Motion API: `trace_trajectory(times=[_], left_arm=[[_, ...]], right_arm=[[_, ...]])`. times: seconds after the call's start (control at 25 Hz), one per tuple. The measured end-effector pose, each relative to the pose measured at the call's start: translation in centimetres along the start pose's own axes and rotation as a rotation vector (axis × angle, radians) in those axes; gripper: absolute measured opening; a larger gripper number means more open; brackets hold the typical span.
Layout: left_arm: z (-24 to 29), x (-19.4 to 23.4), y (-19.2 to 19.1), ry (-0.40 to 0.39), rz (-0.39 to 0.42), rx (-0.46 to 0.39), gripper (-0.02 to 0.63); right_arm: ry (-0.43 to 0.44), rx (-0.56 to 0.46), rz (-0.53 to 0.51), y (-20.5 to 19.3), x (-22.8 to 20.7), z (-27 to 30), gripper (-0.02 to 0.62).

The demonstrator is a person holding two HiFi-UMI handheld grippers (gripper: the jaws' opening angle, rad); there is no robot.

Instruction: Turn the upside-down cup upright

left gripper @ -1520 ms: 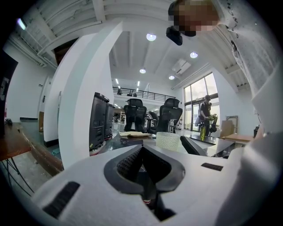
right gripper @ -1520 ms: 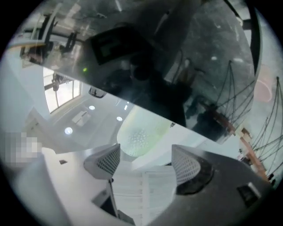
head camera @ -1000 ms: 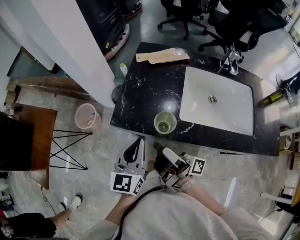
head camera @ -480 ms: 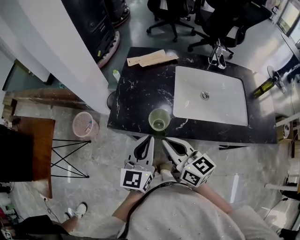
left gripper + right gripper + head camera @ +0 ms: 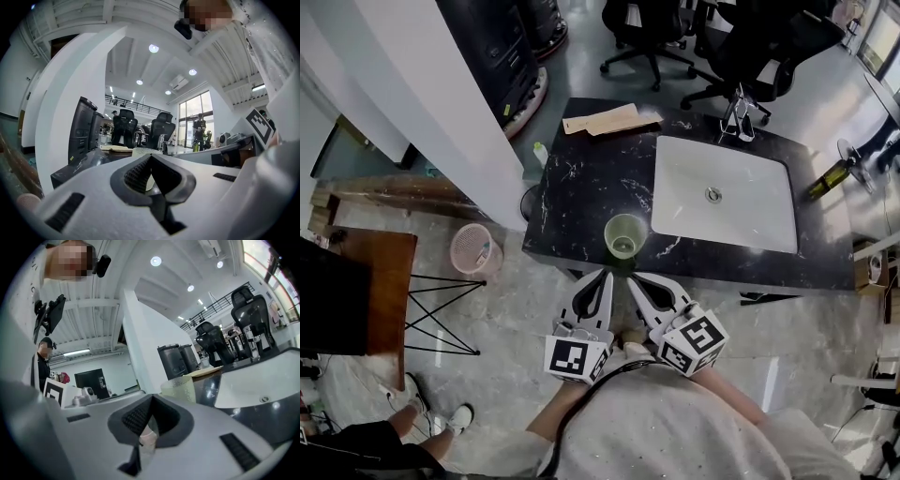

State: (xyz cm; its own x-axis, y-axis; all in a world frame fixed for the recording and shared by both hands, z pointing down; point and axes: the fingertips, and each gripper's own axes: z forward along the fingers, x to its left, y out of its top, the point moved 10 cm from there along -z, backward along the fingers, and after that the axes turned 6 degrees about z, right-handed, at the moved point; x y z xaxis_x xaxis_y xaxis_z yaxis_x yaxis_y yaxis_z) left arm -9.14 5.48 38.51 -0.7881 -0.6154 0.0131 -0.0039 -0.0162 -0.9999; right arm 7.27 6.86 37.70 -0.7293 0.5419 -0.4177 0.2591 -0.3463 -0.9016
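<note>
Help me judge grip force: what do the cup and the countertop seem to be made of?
Cup: probably thin plastic, matte pale green and translucent. Countertop: likely polished stone or a look-alike, glossy black with white veins and light reflections.

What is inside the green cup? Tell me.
The head view looks into the cup: only its pale bottom shows, nothing in it. Both gripper views show just its wall, the inside hidden.

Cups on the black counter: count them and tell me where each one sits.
1. The green cup stands at the front edge of the counter, just left of the sink. No other seems hidden.
</note>
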Motion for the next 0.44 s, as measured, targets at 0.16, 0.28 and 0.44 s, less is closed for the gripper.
trace_trajectory(times=[0.16, 0.28, 0.44], left_arm=[[-0.5, 0.2, 0.2, 0.019, 0.006, -0.006, 0.006], [-1.0, 0.3, 0.3, 0.034, 0.01, -0.007, 0.006], [-1.5, 0.3, 0.3, 0.046, 0.013, -0.009, 0.006]], right_arm=[[0.017, -0.003, -0.007, 0.2, 0.3, 0.3, 0.006], [0.029, 0.003, -0.012, 0.0, 0.7, 0.4, 0.006], [0.033, 0.004, -0.015, -0.1, 1.0, 0.4, 0.006]])
